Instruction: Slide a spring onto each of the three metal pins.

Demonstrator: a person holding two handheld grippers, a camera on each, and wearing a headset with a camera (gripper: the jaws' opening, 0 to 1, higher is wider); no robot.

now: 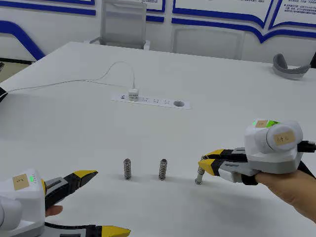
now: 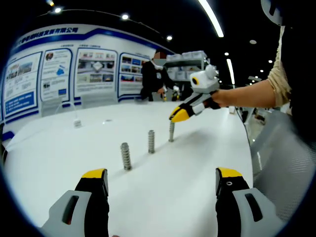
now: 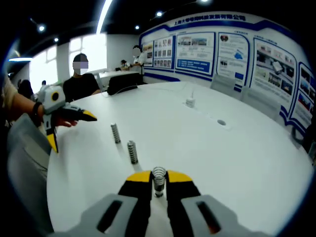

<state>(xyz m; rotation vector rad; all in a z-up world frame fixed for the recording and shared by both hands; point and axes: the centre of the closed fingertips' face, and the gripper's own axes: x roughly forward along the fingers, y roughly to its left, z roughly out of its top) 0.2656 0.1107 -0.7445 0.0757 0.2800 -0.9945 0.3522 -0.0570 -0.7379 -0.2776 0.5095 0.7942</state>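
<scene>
- Three springs stand in a row near the near edge of the counter (image 1: 222,113): a first spring (image 1: 127,169) toward the left end, a middle spring (image 1: 163,169) just beside it, and a third spring (image 1: 199,175) at the right end.
- First spring and middle spring stand upright and free, with nothing touching them.
- Third spring leans a little in the head view. Whether it sits fully down on its pin cannot be told.
- Right tool (image 1: 203,163) reaches in from the right edge of the counter, its yellow-tipped jaws closed around the top of the third spring. In the right gripper view the coil (image 3: 158,180) sits pinched between the two jaw tips.
- A hand (image 1: 291,190) holds the right tool by its grey body.
- Left tool (image 1: 112,201) hangs over the near left corner of the counter, well apart from the row, with its jaws spread wide and nothing between them.
- In the left gripper view all three springs line up ahead, first (image 2: 126,156), middle (image 2: 151,141) and third (image 2: 171,132), with the right tool (image 2: 180,114) on the farthest one.
- Farther back, near the middle of the counter, lies a white power strip (image 1: 150,100) with a charger (image 1: 133,94) plugged in. Its cable (image 1: 74,82) trails off toward the left edge.
- Two chairs (image 1: 123,24) stand at the far edge.
</scene>
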